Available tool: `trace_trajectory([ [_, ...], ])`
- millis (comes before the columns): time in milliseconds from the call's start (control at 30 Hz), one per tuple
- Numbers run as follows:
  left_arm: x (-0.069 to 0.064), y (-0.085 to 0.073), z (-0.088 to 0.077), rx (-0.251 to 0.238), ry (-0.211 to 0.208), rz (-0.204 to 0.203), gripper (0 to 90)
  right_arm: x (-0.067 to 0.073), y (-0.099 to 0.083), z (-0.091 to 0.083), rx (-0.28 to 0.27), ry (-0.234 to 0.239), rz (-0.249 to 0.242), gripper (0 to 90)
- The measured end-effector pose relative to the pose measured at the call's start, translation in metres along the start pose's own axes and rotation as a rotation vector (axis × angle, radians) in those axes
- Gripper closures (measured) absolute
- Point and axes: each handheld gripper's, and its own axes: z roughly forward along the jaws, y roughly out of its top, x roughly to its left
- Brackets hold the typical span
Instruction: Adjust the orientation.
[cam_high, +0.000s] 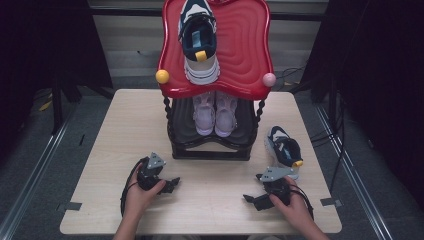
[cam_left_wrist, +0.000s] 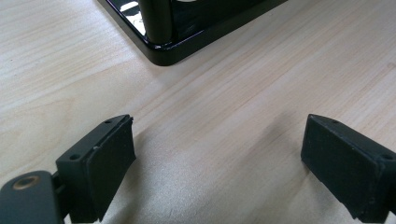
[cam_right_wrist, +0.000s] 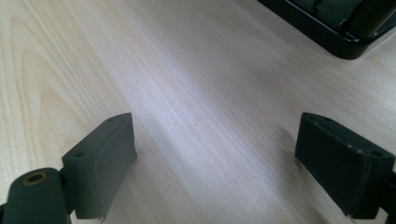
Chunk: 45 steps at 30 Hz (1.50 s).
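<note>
A two-tier shoe rack stands at the table's far middle, with a red top shelf (cam_high: 245, 55) and a black lower shelf (cam_high: 185, 131). A navy and white sneaker (cam_high: 199, 40) lies on the red shelf. A pair of pale pink sneakers (cam_high: 215, 113) sits on the lower shelf. A second navy and white sneaker (cam_high: 284, 149) rests on the table right of the rack. My left gripper (cam_high: 172, 183) lies low on the table in front of the rack, open and empty (cam_left_wrist: 219, 154). Near the front right, my right gripper (cam_high: 249, 200) rests open with nothing between its pads (cam_right_wrist: 215, 158).
The light wooden table (cam_high: 125, 130) has bare room at its left half and front middle. The rack's black base corner (cam_left_wrist: 163, 55) shows ahead of my left gripper, and its base (cam_right_wrist: 336, 42) also ahead of my right gripper. Dark curtains flank the table.
</note>
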Motion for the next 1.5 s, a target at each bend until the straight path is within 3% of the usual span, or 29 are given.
trace_trajectory([
  [467,0.000,0.000,0.000,0.000,0.000,0.008,8.3,0.002,0.000,0.000,0.002,0.010,-0.005,10.9],
  [667,0.000,0.000,0.000,0.001,0.000,0.008,8.3,0.003,0.008,-0.001,0.065,0.052,-0.038,13.2],
  [767,0.001,0.000,0.000,0.001,0.000,0.009,8.2,0.004,0.014,-0.003,0.126,0.093,-0.063,13.1],
  [800,0.001,0.000,0.000,0.001,0.000,0.008,8.2,0.003,0.016,-0.006,0.134,0.106,-0.086,13.3],
  [1100,0.001,0.000,0.000,0.003,0.001,0.013,7.5,-0.009,0.053,-0.032,0.216,0.175,-0.122,15.2],
  [1133,0.001,0.000,0.001,0.003,0.000,0.013,7.4,-0.011,0.056,-0.034,0.218,0.178,-0.146,15.2],
  [1167,0.001,0.000,0.001,0.003,0.001,0.013,7.4,-0.010,0.059,-0.035,0.229,0.178,-0.136,15.2],
  [1333,0.001,0.000,0.001,0.003,0.000,0.013,7.3,-0.013,0.073,-0.040,0.267,0.178,-0.180,15.3],
  [1500,0.001,0.000,0.000,0.004,-0.001,0.014,7.2,-0.019,0.077,-0.046,0.269,0.155,-0.182,16.4],
])
